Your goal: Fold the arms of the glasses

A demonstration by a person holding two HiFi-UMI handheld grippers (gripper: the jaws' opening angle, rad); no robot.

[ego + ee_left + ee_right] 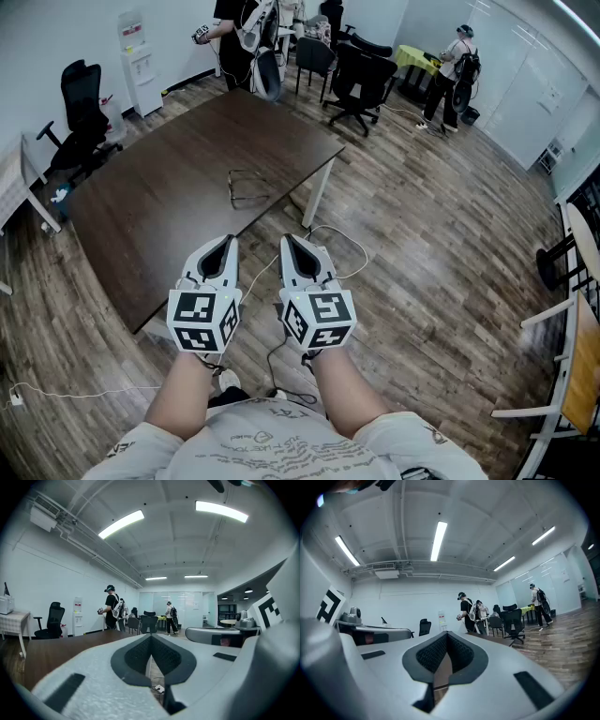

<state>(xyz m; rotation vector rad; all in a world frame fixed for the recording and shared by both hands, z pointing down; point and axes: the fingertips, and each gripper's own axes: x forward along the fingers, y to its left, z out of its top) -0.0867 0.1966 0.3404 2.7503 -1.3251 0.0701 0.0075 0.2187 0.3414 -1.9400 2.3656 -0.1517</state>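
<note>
A pair of thin-framed glasses [248,187] lies on the dark brown table [159,216], arms spread out, near the table's right edge. Both grippers hang level side by side in front of the table's near corner, well short of the glasses. My left gripper [228,242] is shut with nothing in it, and in its own view its jaws [151,637] meet at the tip. My right gripper [287,241] is shut and empty too, its tip [446,634] closed. Neither gripper view shows the glasses.
A white table leg [317,192] stands under the right edge, with white cable [342,246] looping on the wooden floor below the grippers. Black office chairs [361,80] and people [452,75] stand at the far end. Another chair [80,117] and a water dispenser [141,70] are at the left.
</note>
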